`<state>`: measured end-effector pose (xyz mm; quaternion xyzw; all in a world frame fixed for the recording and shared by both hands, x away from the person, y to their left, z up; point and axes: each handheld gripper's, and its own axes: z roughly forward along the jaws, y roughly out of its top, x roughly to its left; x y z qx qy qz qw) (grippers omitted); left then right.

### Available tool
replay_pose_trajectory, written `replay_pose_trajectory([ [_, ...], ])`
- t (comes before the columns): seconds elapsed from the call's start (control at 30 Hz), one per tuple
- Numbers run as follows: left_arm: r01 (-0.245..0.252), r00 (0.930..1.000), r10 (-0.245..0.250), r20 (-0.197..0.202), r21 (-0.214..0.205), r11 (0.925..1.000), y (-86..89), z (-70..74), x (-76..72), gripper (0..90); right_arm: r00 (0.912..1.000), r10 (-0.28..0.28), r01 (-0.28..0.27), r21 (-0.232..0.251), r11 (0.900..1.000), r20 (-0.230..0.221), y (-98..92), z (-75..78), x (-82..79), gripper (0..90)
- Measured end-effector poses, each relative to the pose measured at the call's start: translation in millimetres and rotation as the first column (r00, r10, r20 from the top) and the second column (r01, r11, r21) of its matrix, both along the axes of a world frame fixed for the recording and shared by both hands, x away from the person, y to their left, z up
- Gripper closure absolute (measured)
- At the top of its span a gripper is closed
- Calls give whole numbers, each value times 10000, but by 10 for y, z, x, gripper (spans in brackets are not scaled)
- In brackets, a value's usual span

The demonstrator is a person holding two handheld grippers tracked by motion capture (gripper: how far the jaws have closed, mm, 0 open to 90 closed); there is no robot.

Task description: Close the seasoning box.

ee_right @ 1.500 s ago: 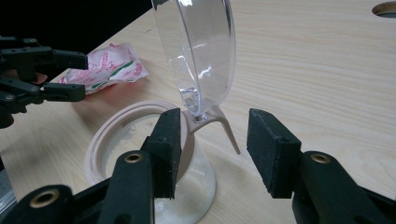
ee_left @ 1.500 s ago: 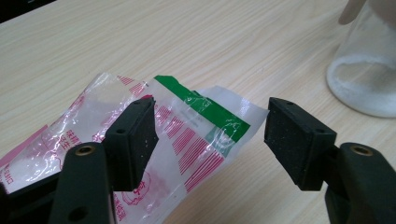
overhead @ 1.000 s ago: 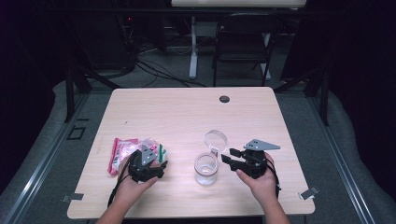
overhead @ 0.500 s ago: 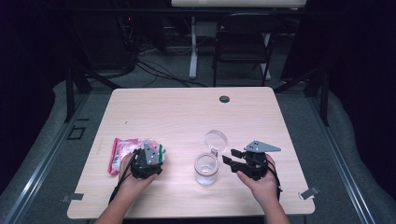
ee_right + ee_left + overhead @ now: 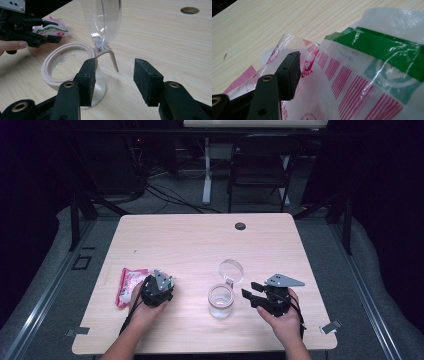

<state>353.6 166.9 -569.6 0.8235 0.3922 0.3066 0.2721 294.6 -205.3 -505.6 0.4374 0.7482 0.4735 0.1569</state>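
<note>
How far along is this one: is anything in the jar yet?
Done: the jar stands with its lid flipped open. In hand: the left gripper, jaws just closing, is at the sachets; no grip visible yet. The right gripper waits open beside the jar. Left: nothing visibly inside.

On my worktop the packets lie at the left under my left gripper. The jar stands right of them, its hinged lid raised behind, my right gripper just right.
</note>
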Motion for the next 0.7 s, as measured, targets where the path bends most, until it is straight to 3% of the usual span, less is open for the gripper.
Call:
replay_pose_trajectory([
  [0.07,19,10000,-19,-24,93,10000,-5,-1,18,468,10000,-70,71,96,9999,-38,-17,3,-14,522],
  [0.27,-107,9998,104,-194,-168,9998,-21,-10,65,544,9999,-115,115,148,9998,-29,-39,5,-52,520],
  [0.47,-353,9992,356,-207,107,9993,2,-32,104,626,9998,-183,183,103,9998,-36,-69,4,-62,520],
  [0.7,-666,9977,664,-146,-129,9977,51,-9,117,763,9997,-224,225,104,9997,-57,-62,-9,-62,520],
])
